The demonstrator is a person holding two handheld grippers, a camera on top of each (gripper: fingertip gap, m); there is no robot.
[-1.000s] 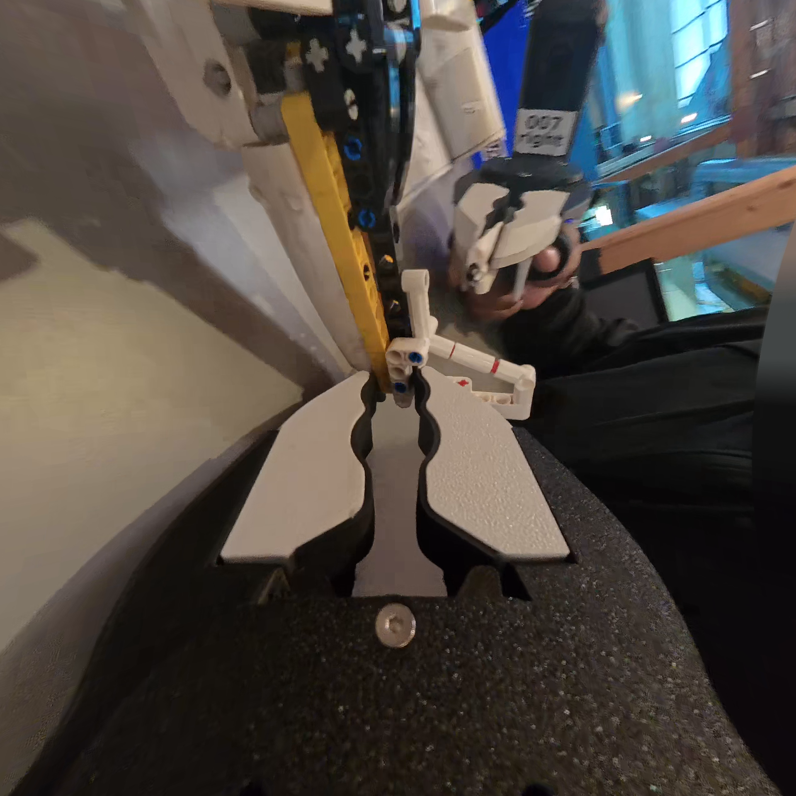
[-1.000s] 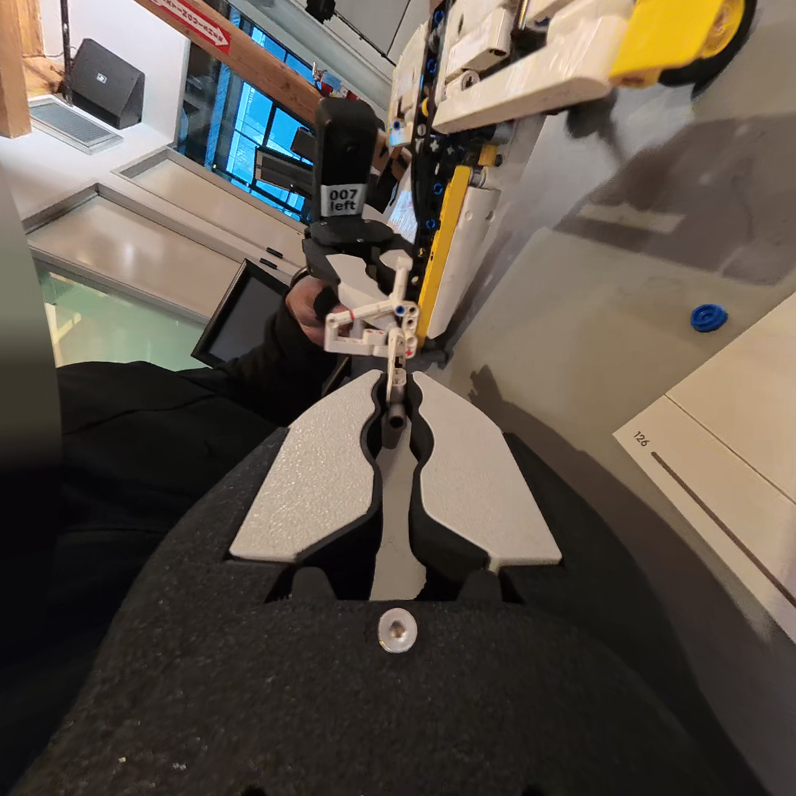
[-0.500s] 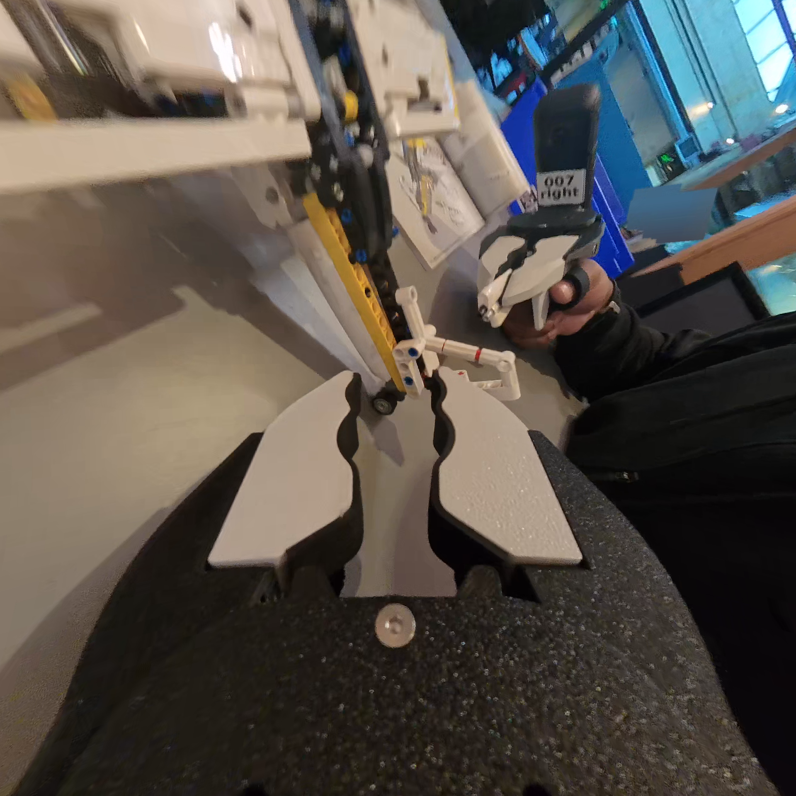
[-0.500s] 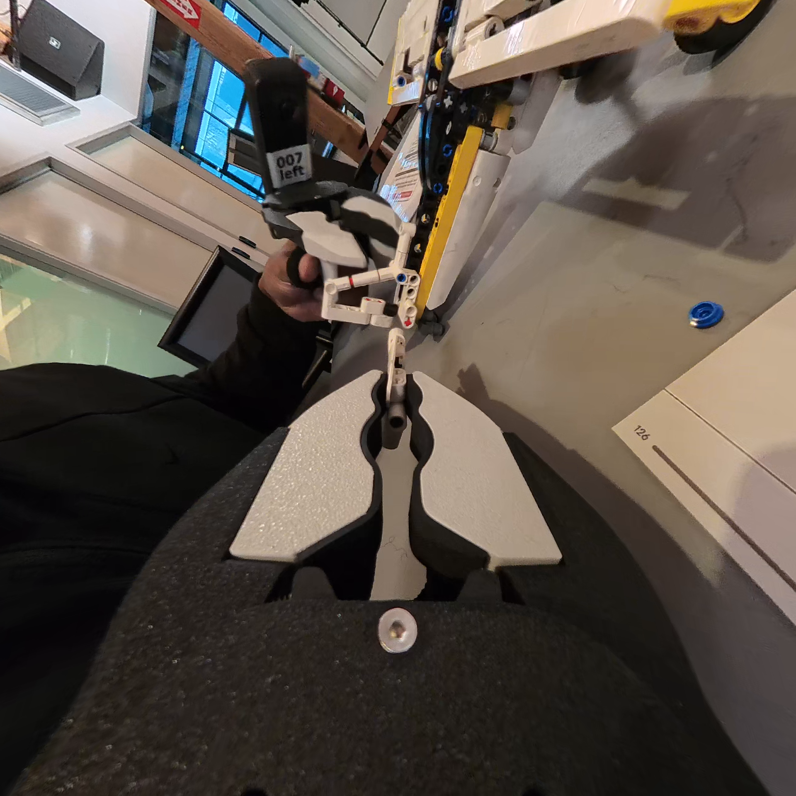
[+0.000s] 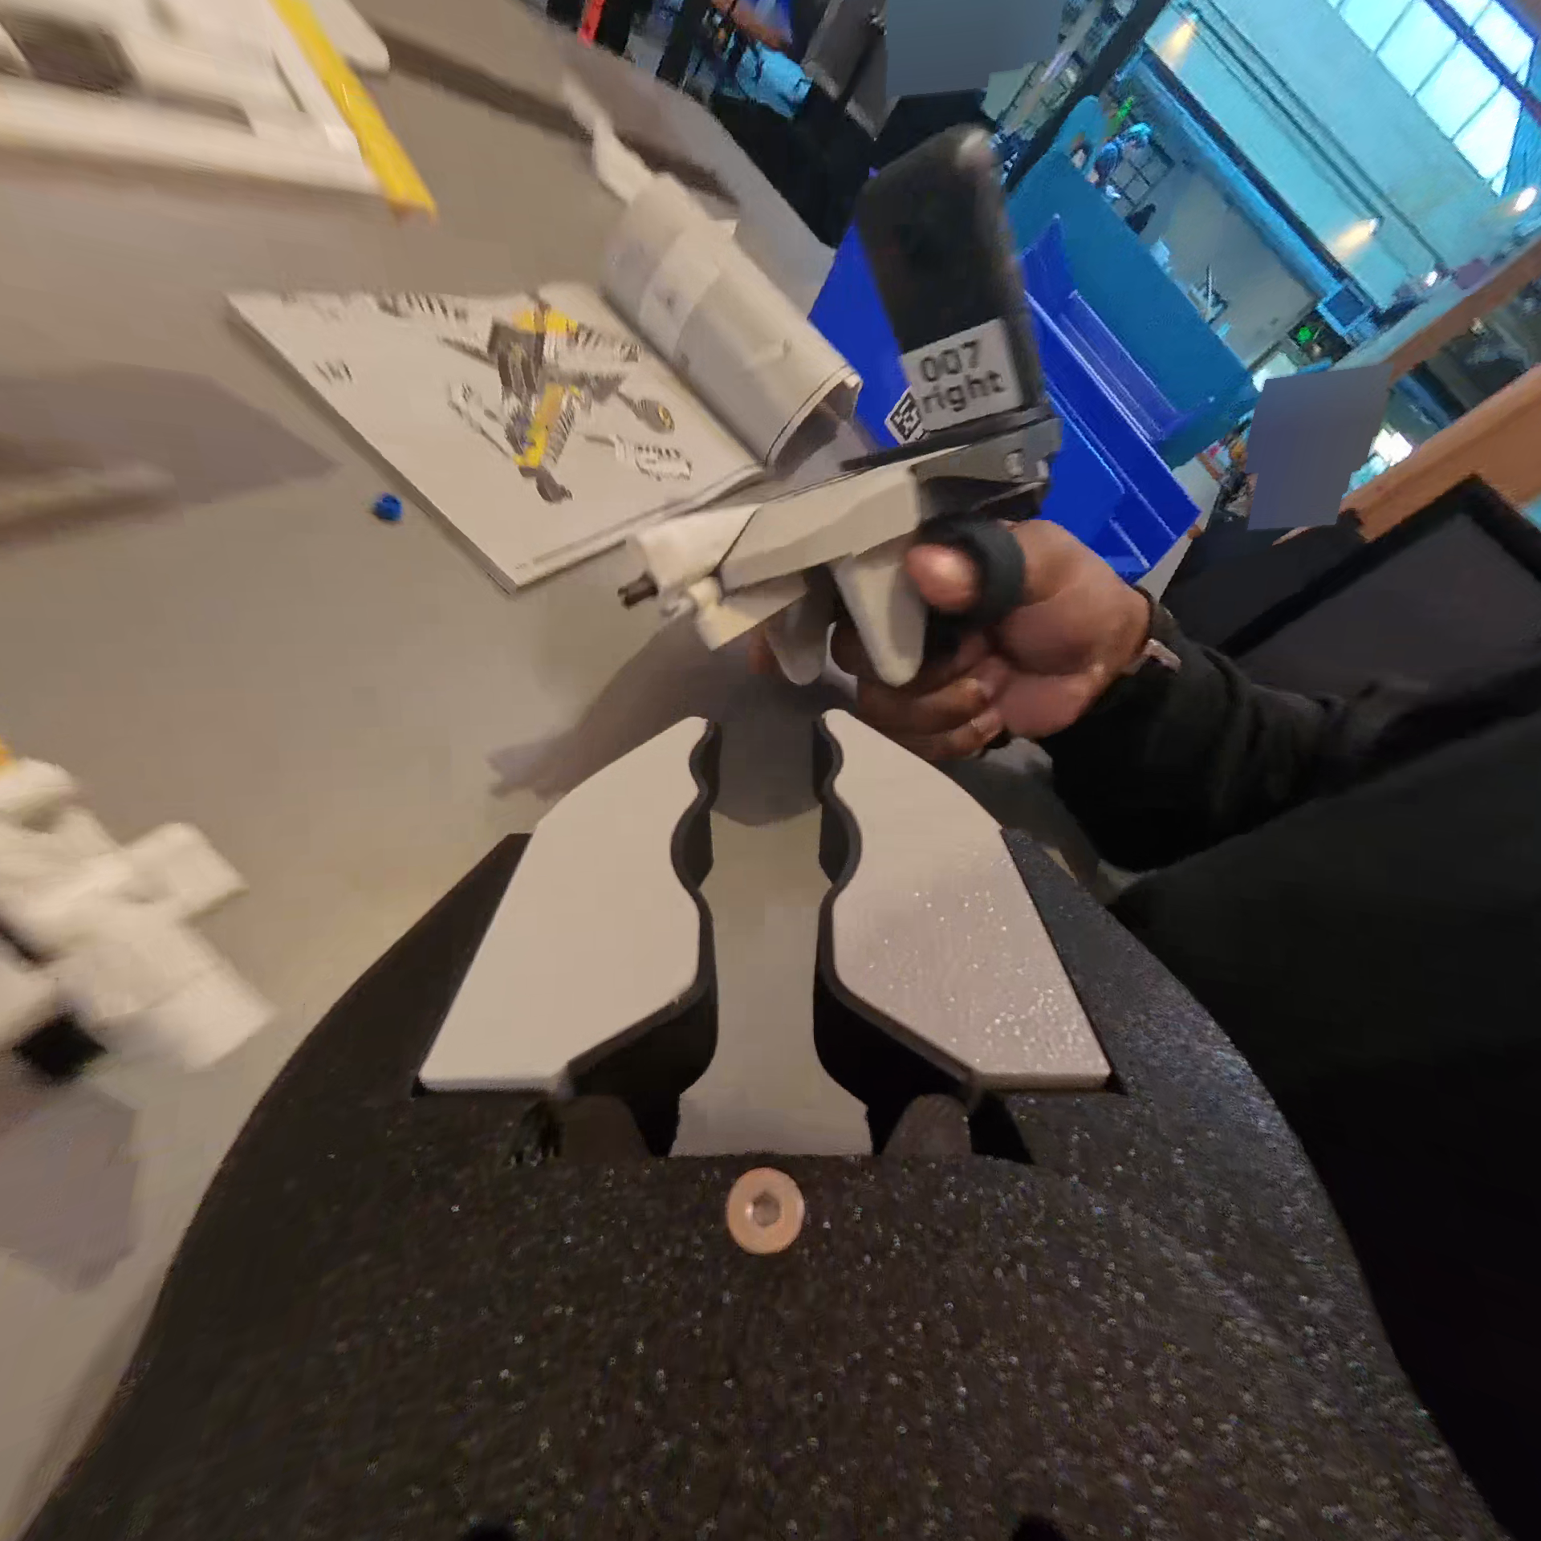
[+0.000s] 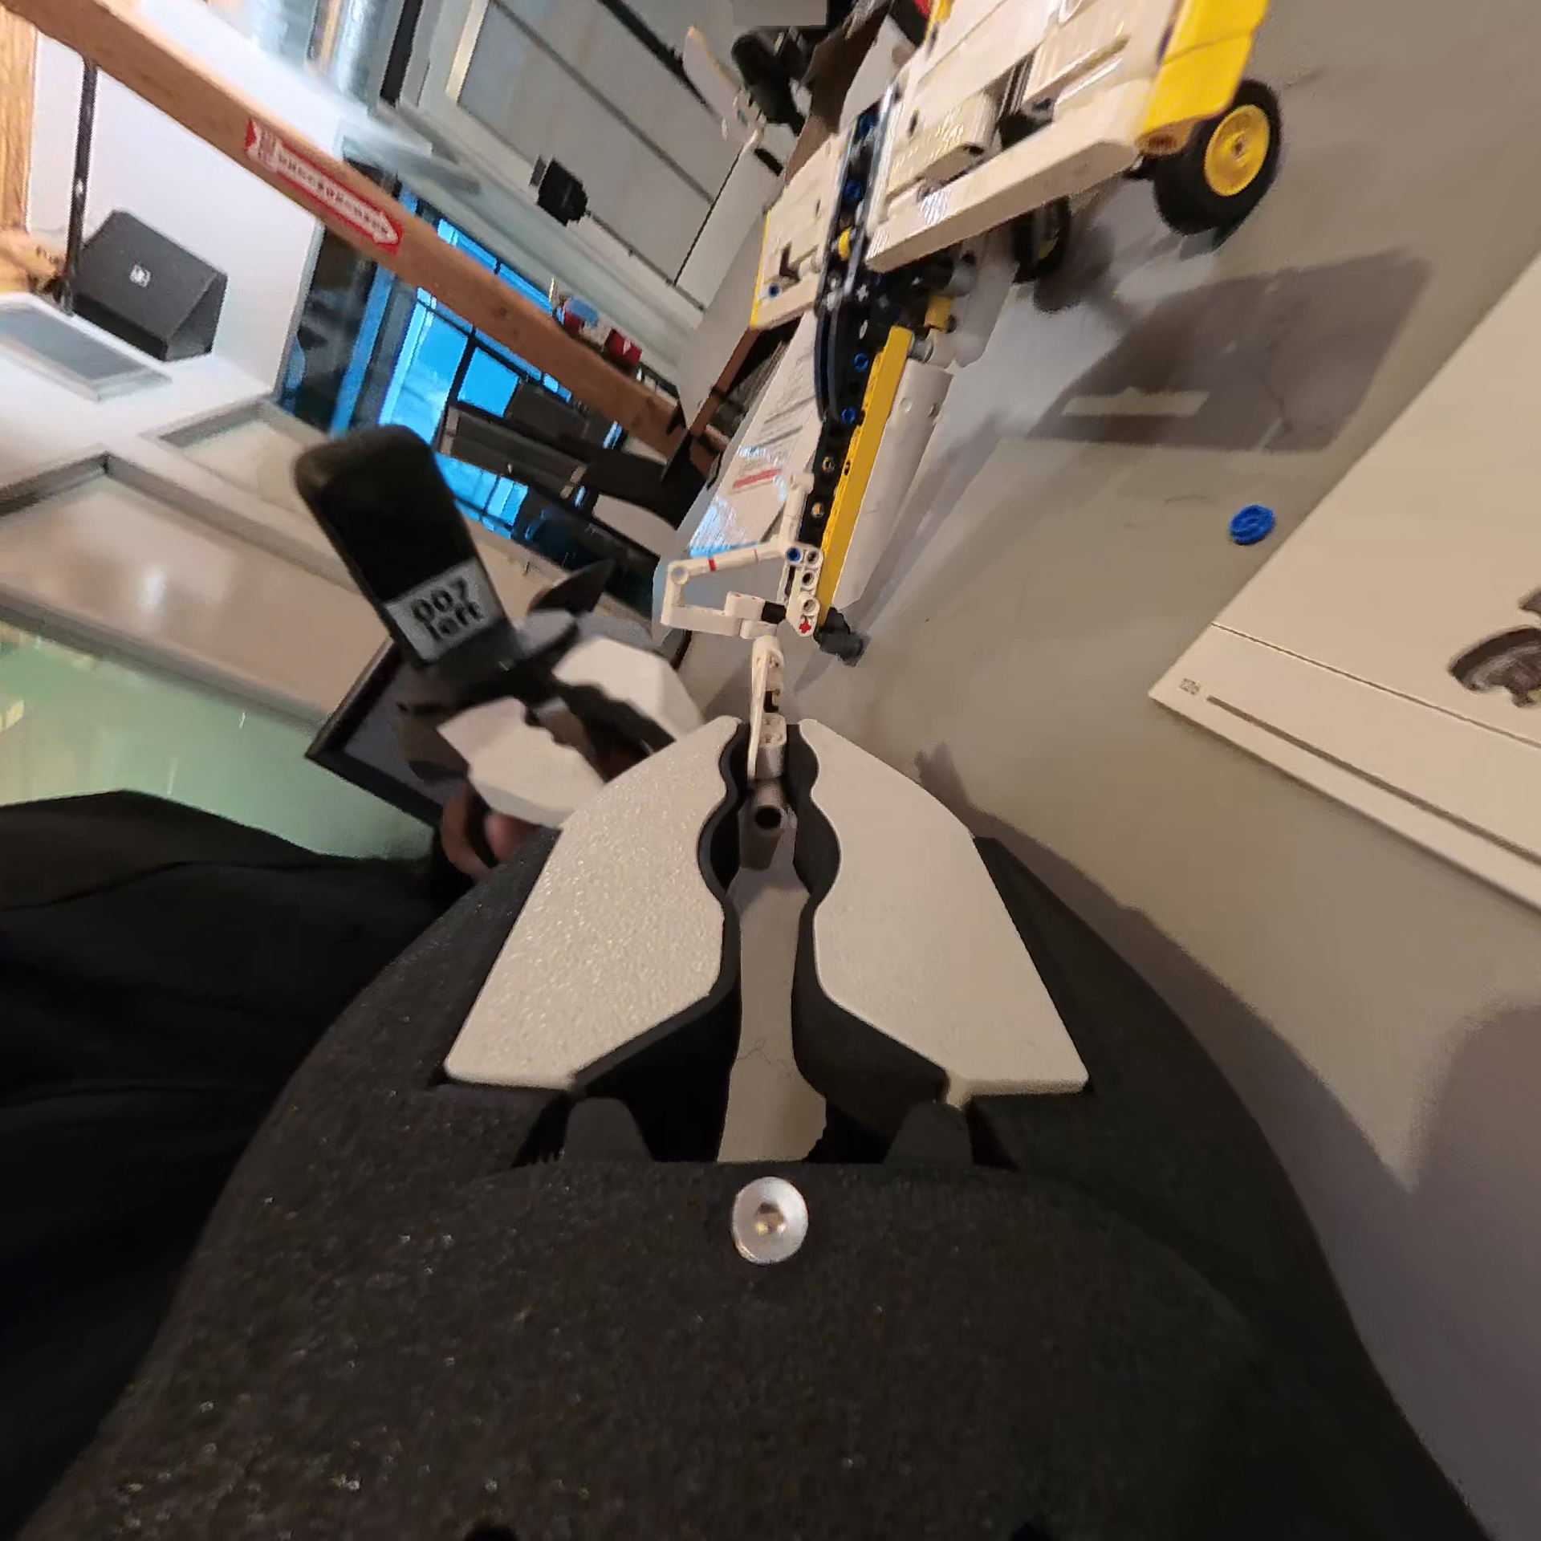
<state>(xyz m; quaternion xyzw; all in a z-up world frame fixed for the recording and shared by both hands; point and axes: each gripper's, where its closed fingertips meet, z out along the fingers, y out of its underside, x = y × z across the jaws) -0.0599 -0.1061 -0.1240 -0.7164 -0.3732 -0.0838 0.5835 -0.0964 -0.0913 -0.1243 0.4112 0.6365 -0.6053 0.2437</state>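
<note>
Right gripper, own view: jaws narrow, both pads clamped on a small white plastic construction-toy link with a grey pin. The link poked forward out of the fingertips; its far end sat just beside a white angular beam sub-assembly, whether touching it or not I could not tell. That sub-assembly was fixed at the near end of a long yellow studless beam. The beam ran back into a large white-and-yellow brick-built vehicle model with a yellow-hubbed black wheel, which stood on the pale grey tabletop.

Just off to the side of the model, a small round blue plastic piece lay alone on the table. Near it was the corner of an open white instruction booklet.

Left gripper, own view: jaws partly open, nothing between the pads, only bare tabletop and shadow seen through the gap. It hung over the table, well apart from the model. View was heavily motion-blurred.

Beyond the left fingertips, the person's hand in a black sleeve gripped the right tool's handle. Farther back lay the open booklet, then blue plastic bins. A blurred white part cluster sat at the left edge.
</note>
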